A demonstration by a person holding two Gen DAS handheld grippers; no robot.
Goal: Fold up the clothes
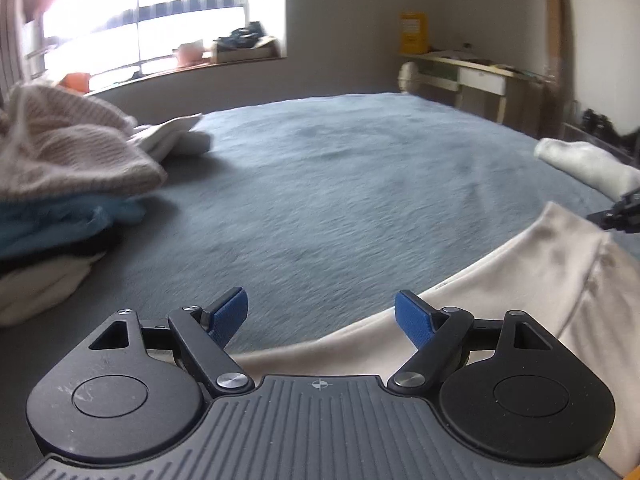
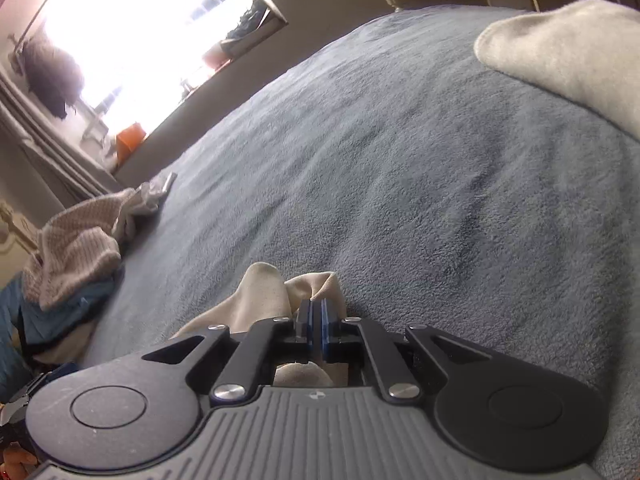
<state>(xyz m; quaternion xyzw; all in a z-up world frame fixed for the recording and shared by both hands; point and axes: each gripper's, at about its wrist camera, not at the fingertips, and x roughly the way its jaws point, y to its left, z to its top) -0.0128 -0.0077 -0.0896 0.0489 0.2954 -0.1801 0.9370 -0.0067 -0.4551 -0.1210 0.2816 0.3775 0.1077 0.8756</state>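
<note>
I look through two little cameras, one on each tool. My left hand-held gripper [image 1: 321, 318] has its blue fingers spread wide apart, and nothing is between them. It hangs just over the near edge of a cream shirt [image 1: 520, 280] that lies on the bed [image 1: 340, 184]. My right hand-held gripper [image 2: 318, 322] is squeezed tight on a bunch of that same cream cloth. I can see the cloth puffing up in front of its fingers and poking out behind them too.

On the left side of the bed there is a pile of clothes [image 1: 60, 200]. A fuzzy pink sweater sits on top, with something blue, something dark and something white under it. The pile looks messy, not neat, so I think those ones need folding. But I cannot be sure, because I only see the side of it.

On the far right lies a white cloth [image 1: 588, 164]. It looks flat and tidy, so it may be folded already. I cannot tell for sure.

The cream shirt is spread out and looks not folded up. So I think I am in the middle of the job, working on this shirt, with the pile left to do.
</note>
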